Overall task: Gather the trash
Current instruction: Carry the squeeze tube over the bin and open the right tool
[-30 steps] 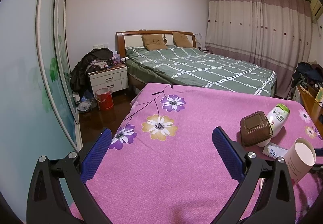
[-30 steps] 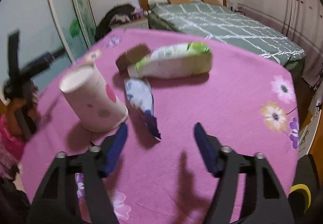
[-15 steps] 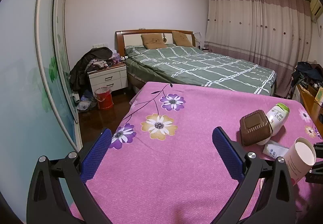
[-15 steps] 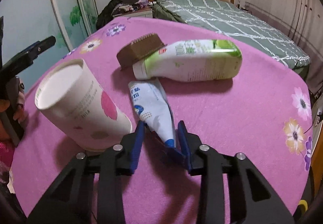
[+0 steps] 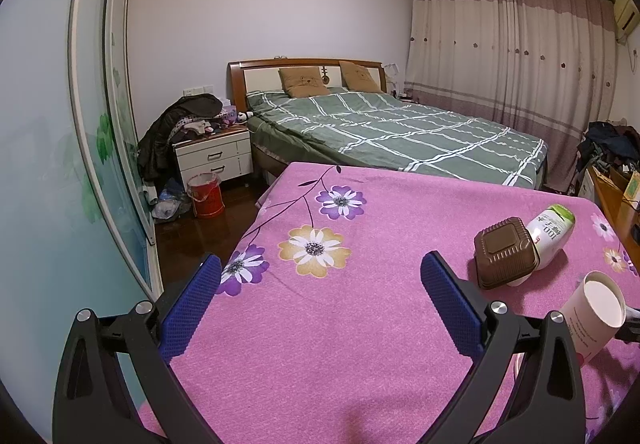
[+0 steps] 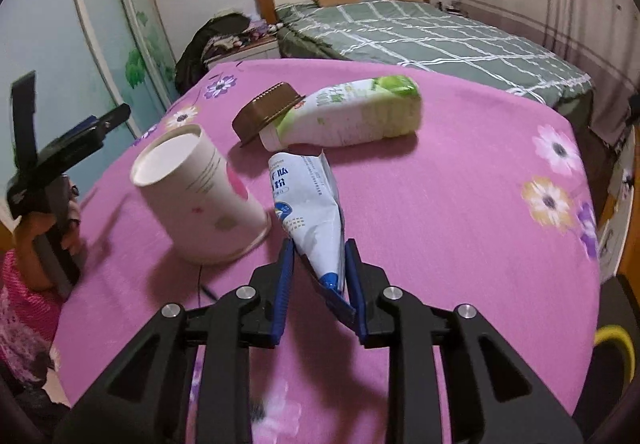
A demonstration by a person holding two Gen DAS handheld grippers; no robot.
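Four pieces of trash lie together on the pink flowered cloth [image 6: 460, 204], near its right side as the left wrist sees it. A paper cup [image 6: 200, 196] lies tipped on its side. A white-and-green bottle [image 6: 348, 112] lies flat, with a brown plastic container [image 6: 266, 112] leaning against its neck. A blue-and-white pouch [image 6: 308, 204] lies between cup and bottle.

The right gripper [image 6: 318, 272] has just been closing its jaws and now clamps the pouch's narrow near end (the flat, crimped part, likely the easiest bite). The pouch's far end juts forward from the jaws toward the bottle; probably lifting off, though contact with the cloth is hard to judge. This gripper pitches steeply down.

The left gripper [image 5: 320, 292] hovers over bare cloth, jaws wide apart and empty, tilted gently down.

A red bin [image 5: 206, 196] stands on the floor by the nightstand [image 5: 214, 160] — a plausible drop point.
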